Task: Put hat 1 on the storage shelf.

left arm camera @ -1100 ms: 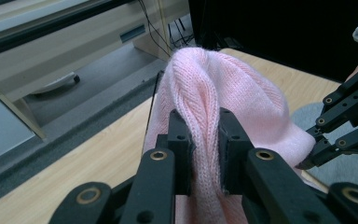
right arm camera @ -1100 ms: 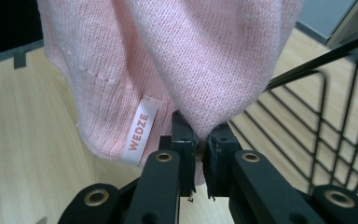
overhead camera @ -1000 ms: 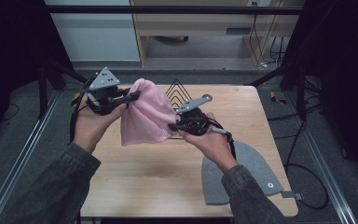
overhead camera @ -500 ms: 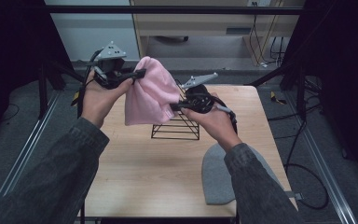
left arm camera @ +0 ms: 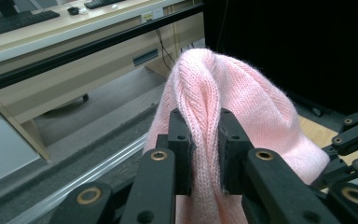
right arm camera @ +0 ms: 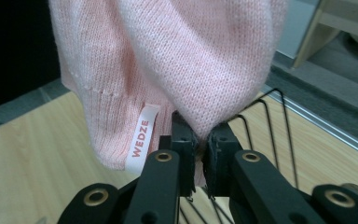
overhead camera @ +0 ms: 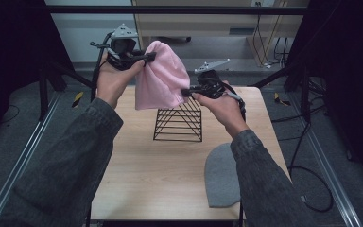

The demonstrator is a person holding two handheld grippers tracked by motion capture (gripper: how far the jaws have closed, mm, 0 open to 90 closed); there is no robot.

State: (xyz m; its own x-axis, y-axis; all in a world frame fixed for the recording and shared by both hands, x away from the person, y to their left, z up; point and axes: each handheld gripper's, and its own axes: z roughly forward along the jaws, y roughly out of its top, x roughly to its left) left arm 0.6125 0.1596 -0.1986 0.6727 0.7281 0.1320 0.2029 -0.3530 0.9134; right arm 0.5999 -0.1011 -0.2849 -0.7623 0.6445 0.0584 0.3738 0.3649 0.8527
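Compared with half a second ago, I have lifted the pink beanie a little higher and more to the back of the table. My left gripper is now raised clearly above my right gripper, so the hat hangs slanted between them, and the black wire rack under it stands fully free below its lower edge.

Both my grippers are clamped on the beanie. In the left gripper view, my jaws press a thick fold of the knit near the rounded top. In the right gripper view, my jaws pinch a small bunch of the fabric at the lower side, just beside the ribbed hem.

The beanie is of soft pink knit with fine vertical ribs. A small white label with the red word WEDZE is sewn at the hem. The hat is in the air, touching neither rack nor table. A grey beanie lies flat at the near right corner of the table, well apart.
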